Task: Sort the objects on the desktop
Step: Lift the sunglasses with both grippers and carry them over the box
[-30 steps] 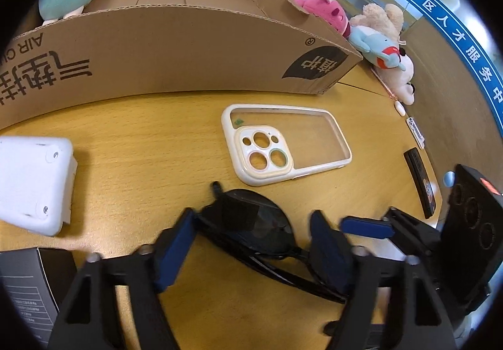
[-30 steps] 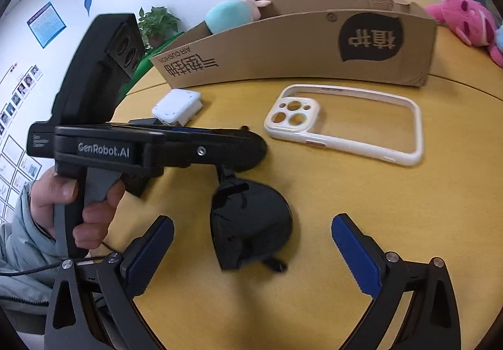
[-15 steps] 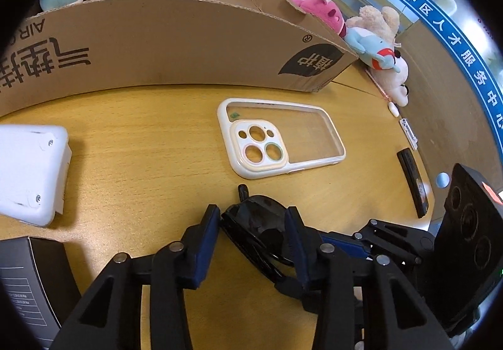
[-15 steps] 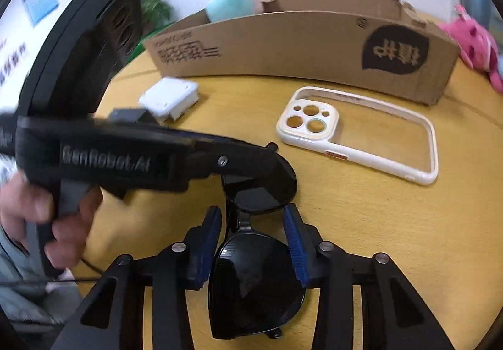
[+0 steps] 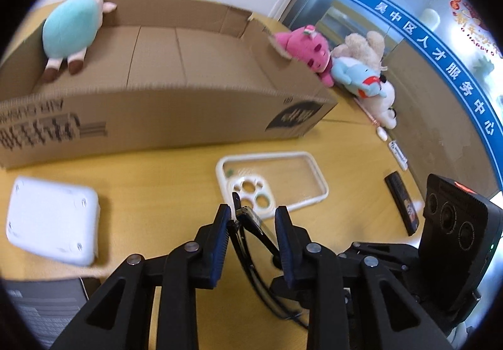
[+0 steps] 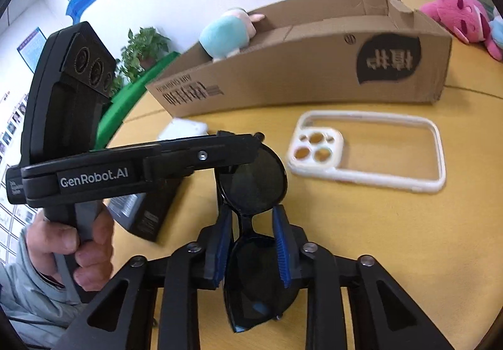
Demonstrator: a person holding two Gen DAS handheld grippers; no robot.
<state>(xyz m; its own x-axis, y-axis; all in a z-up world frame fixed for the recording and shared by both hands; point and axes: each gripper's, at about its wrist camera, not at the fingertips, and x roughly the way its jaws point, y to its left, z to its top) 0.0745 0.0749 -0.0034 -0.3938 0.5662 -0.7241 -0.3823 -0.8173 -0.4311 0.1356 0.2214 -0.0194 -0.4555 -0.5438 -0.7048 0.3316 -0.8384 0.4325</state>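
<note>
While both grippers close on it together, the pair of black plastic sunglasses with dark lenses (image 6: pixel 251 193) is held above the round yellow wooden table (image 6: pixel 377 240), apparently raised off the top. Right gripper (image 6: pixel 251 246): blue-padded fingers (image 6: pixel 280 252) drawn narrow, clamped about the bridge between the two lenses, a thin rigid spot that spares the lenses. Left gripper (image 5: pixel 253 243): fingers (image 5: pixel 220 243) likewise narrow, pinching the frame at its outer end near the hinge (the folded temple arm (image 5: pixel 236 199) juts up beyond the pads), which would steady the far lens against swinging. Judged step: a two-handed lift toward sorting. Long brown cardboard box (image 5: pixel 176 92), open-topped, stands just behind on the table, a likely destination; one teal plush toy (image 5: pixel 70 32) already lies in it. Awaiting handling, on the table: white-rimmed clear phone case (image 5: pixel 273 180), near the sunglasses; white rounded-square plastic device (image 5: pixel 52 224), to the left; black printed carton (image 6: pixel 141 211), partly hidden. Pink plush toy (image 6: pixel 459 17) beside the box's end.
</note>
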